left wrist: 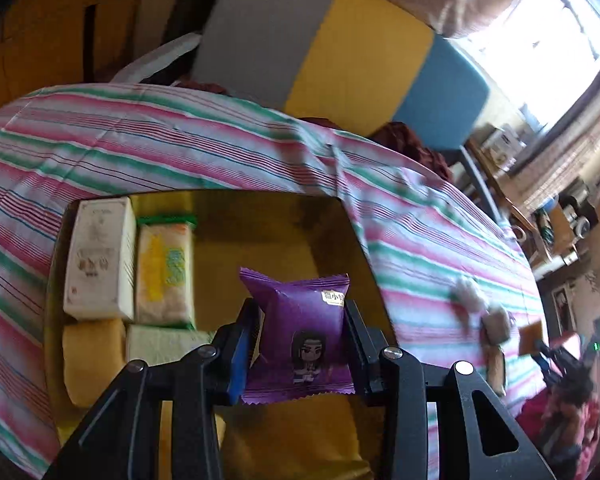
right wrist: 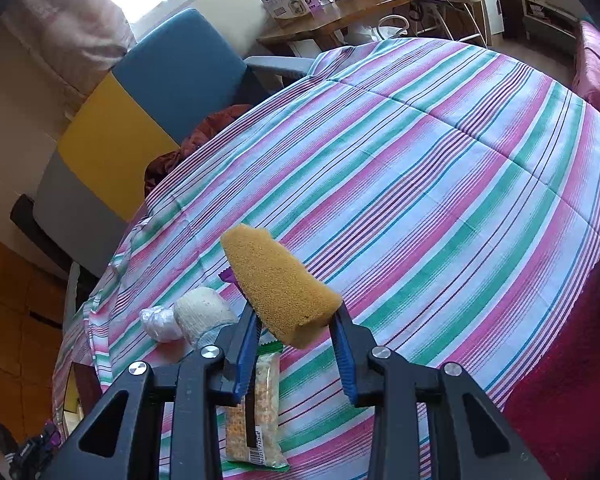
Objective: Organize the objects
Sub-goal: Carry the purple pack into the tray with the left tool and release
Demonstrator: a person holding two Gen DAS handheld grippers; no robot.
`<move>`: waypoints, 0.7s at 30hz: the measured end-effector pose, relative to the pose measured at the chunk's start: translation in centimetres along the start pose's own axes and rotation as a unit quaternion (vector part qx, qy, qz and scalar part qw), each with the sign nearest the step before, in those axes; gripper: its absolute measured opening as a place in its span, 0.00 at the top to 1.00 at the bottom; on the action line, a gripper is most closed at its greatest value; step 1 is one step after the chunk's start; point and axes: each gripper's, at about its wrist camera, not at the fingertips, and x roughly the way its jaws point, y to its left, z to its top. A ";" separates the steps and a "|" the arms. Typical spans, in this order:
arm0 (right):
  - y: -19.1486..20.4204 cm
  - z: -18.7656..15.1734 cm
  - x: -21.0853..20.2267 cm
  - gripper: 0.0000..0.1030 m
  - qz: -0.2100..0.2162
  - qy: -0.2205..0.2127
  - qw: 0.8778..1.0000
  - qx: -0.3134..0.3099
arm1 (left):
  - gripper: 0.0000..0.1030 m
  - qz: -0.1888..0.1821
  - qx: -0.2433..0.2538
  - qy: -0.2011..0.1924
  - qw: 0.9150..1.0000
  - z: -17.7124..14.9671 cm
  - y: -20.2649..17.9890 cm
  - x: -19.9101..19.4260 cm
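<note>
My left gripper [left wrist: 300, 340] is shut on a purple snack packet [left wrist: 300, 332] and holds it over a yellow box [left wrist: 284, 216] on the striped bedspread. The box holds a white carton [left wrist: 100, 256], a yellow-green snack pack [left wrist: 166, 268], a yellow sponge [left wrist: 92, 356] and a pale pack [left wrist: 160, 344] along its left side. My right gripper [right wrist: 296, 328] is shut on an orange-brown sponge [right wrist: 280, 284], lifted above the bedspread. Below it lie a clear snack bar pack [right wrist: 254, 408], a gauze roll [right wrist: 204, 314] and a white wrapped ball [right wrist: 160, 324].
The striped bedspread [right wrist: 440, 184] fills most of the right wrist view. A grey, yellow and blue cushion [left wrist: 340, 48] stands behind the bed. A red blanket [right wrist: 572, 360] lies at the right edge. A wooden desk [right wrist: 332, 20] with boxes is beyond the bed.
</note>
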 end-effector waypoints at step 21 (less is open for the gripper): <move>0.2 0.0 0.2 0.67 0.021 -0.005 1.000 -0.002 | 0.60 0.086 -0.060 0.073 0.992 5.5 2.8 11.7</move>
